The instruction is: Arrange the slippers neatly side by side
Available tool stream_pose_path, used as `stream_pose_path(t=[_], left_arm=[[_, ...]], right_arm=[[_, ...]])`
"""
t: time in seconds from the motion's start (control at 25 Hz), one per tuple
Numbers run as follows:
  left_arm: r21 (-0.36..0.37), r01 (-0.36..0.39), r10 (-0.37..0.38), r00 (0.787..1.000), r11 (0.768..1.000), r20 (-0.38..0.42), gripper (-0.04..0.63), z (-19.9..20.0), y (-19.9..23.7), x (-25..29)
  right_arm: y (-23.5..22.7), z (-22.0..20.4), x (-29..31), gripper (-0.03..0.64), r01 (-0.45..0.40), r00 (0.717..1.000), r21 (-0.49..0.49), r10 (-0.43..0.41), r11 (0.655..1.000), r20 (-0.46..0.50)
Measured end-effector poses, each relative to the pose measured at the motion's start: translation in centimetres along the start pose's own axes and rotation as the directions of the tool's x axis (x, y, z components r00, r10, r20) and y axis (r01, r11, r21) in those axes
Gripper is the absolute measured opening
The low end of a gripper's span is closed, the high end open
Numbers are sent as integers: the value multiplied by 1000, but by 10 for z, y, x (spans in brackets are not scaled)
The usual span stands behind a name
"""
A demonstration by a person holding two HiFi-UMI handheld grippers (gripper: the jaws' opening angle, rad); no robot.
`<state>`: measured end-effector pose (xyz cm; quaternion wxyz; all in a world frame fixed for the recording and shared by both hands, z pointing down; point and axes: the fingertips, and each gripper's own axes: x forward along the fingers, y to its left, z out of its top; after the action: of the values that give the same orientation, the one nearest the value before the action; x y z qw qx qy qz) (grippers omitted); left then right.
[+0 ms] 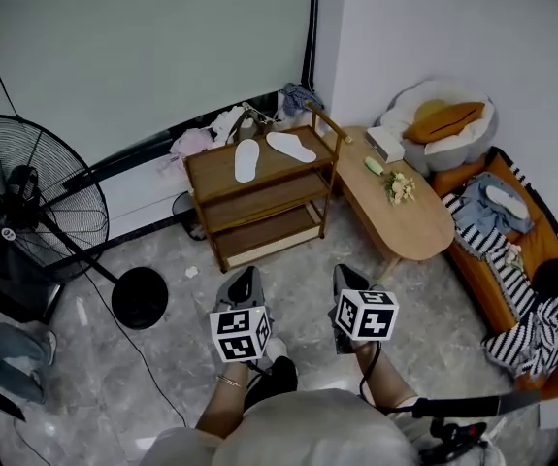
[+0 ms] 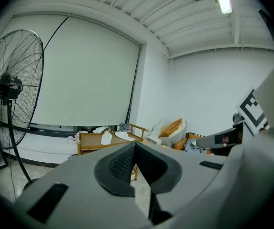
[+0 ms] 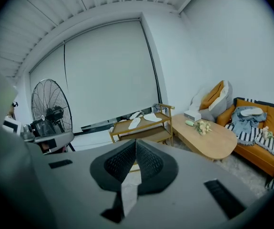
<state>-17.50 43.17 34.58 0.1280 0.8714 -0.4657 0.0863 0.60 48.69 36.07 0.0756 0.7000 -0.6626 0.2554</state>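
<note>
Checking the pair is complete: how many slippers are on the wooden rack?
2, both on the top shelf: one slipper nearer the fan, the other slipper beside it, apart and splayed.

No word, number or brand can be read anywhere. The only printed marks are black-and-white square patterns: one set on the marker cube [image 1: 239, 334] of the left tongs [image 1: 250, 272], another on the cube [image 1: 367, 314] of the right tongs [image 1: 343, 270] — codes, not lettering. The small white box [image 1: 385, 144] on the counter [image 1: 410, 223] is too small to show any print.
</note>
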Motion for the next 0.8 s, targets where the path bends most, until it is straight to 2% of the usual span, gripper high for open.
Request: stream_pose_path(t=[0.44, 0.8], left_arm=[[13, 16, -17, 1000, 1000, 22, 17, 28, 15, 84], [4, 13, -13, 1000, 1000, 24, 17, 49, 37, 134]], right_arm=[[-20, 50, 68, 34, 23, 1000, -11, -23, 1000, 21], [-25, 82, 115, 34, 26, 999, -20, -26, 999, 20]])
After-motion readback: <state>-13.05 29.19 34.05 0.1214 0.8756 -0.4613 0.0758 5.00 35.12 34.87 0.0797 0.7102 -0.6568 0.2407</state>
